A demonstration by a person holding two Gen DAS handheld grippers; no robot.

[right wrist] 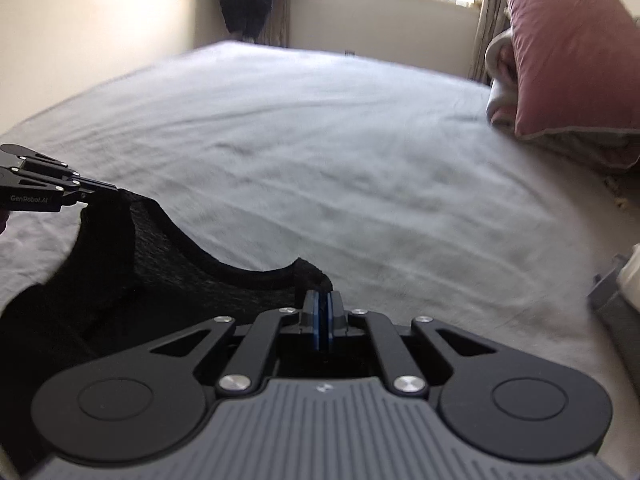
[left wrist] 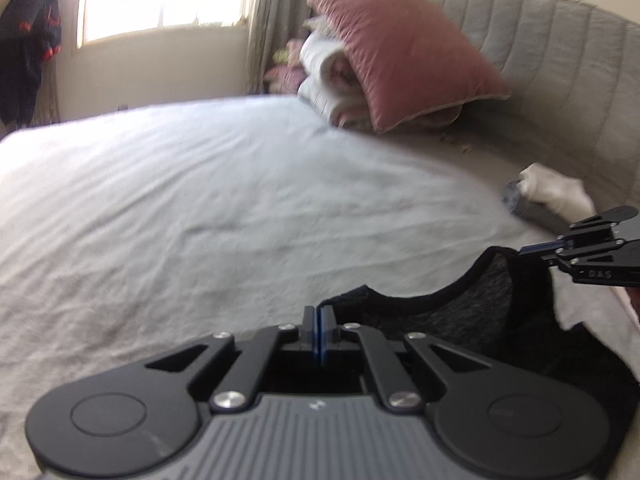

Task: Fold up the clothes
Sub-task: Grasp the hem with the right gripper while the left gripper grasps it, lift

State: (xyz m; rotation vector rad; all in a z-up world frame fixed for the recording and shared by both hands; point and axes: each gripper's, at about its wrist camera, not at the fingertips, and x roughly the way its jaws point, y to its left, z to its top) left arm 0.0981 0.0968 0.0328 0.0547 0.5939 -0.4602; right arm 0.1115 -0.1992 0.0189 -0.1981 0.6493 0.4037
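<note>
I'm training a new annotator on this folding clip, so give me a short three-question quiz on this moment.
1. True or false: both grippers are shut on the black garment.
2. What leans against the grey headboard? A) pink pillow B) basket C) lamp
3. What covers the bed?

Key: 1 true: the left gripper and right gripper each pinch its edge. 2 A, the pink pillow. 3 A white sheet.

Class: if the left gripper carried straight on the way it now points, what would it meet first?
Probably the white bedsheet. The left gripper, shut on the dark garment, angles downward over open sheet; the pink pillow sits off to the right. Depth is uncertain.
</note>
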